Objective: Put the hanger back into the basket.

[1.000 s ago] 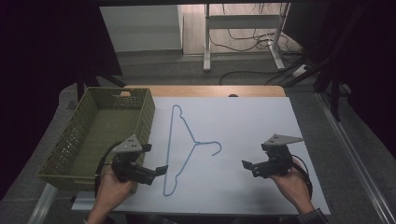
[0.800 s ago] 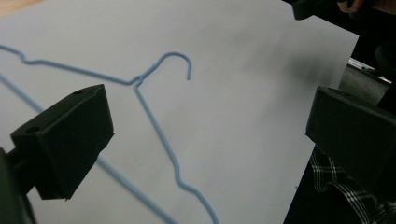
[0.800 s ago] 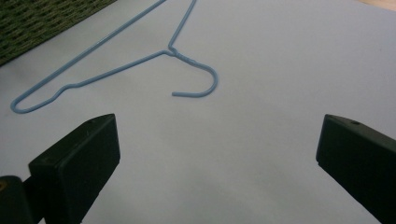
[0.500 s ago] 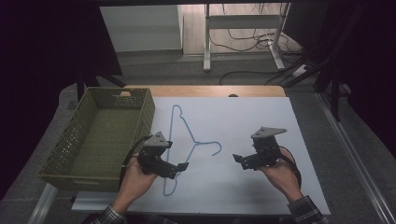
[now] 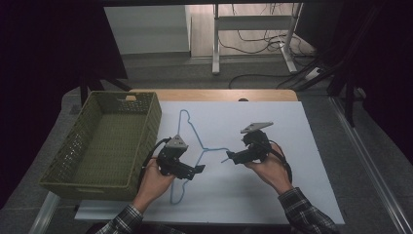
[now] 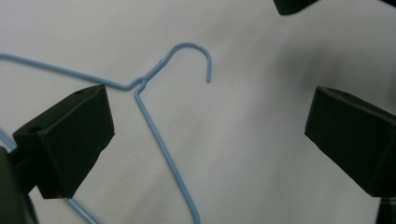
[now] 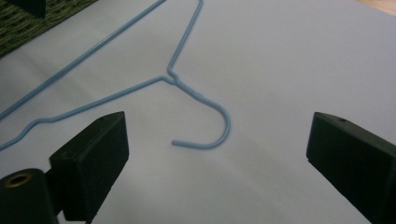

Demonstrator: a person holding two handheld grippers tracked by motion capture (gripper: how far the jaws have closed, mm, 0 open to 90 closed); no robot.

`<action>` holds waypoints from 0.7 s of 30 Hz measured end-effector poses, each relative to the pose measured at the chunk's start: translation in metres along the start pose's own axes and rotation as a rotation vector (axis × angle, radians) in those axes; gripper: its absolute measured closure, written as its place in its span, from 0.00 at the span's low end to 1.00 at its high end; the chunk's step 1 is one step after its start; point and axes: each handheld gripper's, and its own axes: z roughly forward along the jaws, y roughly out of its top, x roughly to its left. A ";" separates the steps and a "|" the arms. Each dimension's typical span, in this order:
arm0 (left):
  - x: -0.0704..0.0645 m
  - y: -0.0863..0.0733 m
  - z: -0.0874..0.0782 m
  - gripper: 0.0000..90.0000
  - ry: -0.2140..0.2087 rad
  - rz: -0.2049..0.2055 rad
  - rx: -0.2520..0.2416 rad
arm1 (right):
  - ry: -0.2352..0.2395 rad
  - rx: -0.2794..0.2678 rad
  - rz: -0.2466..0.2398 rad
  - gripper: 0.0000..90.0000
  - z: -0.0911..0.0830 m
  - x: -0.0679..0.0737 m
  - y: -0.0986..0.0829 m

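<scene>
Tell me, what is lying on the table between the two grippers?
In the high view, the hook of the light blue wire hanger lies on the white table between the left gripper and the right gripper.

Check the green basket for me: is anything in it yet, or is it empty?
Empty. The high view shows the green basket's bare woven floor; the blue wire hanger lies flat on the white sheet beside it.

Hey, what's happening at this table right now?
A person holds tongs in each hand over a blue wire hanger lying flat on the white table. The left tongs and right tongs are both open, closing in on its hook from either side. Neither touches it. A green basket sits alongside.
</scene>
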 end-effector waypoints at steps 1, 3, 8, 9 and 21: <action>0.000 -0.001 0.002 0.02 0.001 0.000 0.002 | -0.001 -0.002 -0.002 0.09 0.004 -0.001 0.002; 0.001 -0.004 0.005 0.02 0.002 0.000 0.011 | -0.003 -0.002 0.004 0.11 0.009 -0.002 0.005; 0.002 -0.008 0.012 0.02 0.011 0.011 0.027 | -0.019 0.024 -0.009 0.23 0.027 -0.006 0.008; 0.002 -0.009 0.013 0.02 0.013 0.011 0.030 | -0.018 0.028 -0.011 0.26 0.030 -0.006 0.008; 0.007 -0.016 0.020 0.04 0.027 -0.012 0.069 | 0.021 0.096 -0.030 0.75 0.056 -0.013 -0.002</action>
